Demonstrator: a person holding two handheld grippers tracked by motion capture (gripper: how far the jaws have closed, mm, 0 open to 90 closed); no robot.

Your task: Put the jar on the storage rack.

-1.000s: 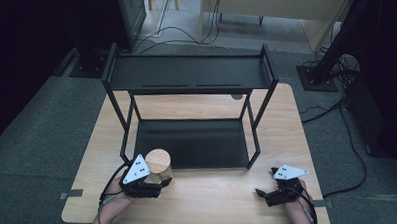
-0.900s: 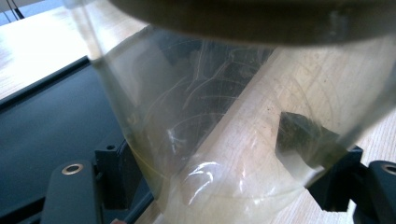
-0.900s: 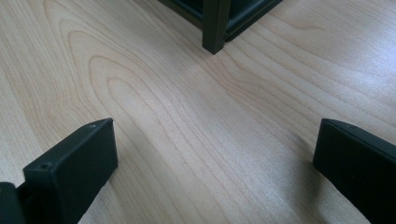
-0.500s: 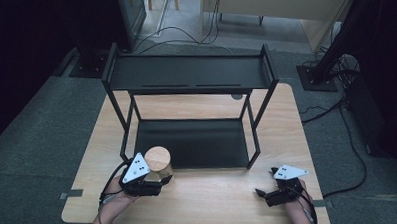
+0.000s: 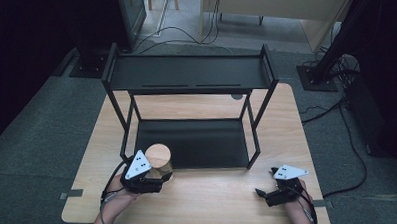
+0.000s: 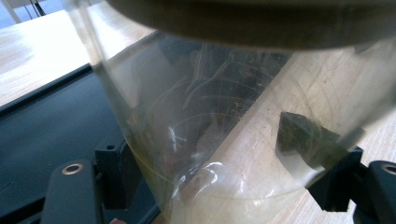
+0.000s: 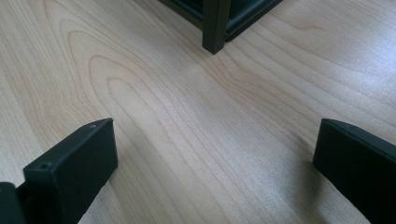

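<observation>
A clear glass jar [image 5: 158, 159] with a round wooden lid stands at the front left of the table, at the front edge of the black rack's lower shelf [image 5: 195, 142]. My left gripper [image 5: 153, 175] is shut on the jar; in the left gripper view the jar's glass wall [image 6: 224, 135] sits between the two black jaws. My right gripper [image 5: 263, 193] rests low over the bare wood at the front right, open with nothing between its jaws. The right gripper view has a rack leg [image 7: 215, 25] ahead of it.
The black two-tier metal rack has its top shelf [image 5: 188, 74] over the back half of the wooden table [image 5: 213, 202]. Cables and dark equipment lie on the grey floor beyond the table and to its right.
</observation>
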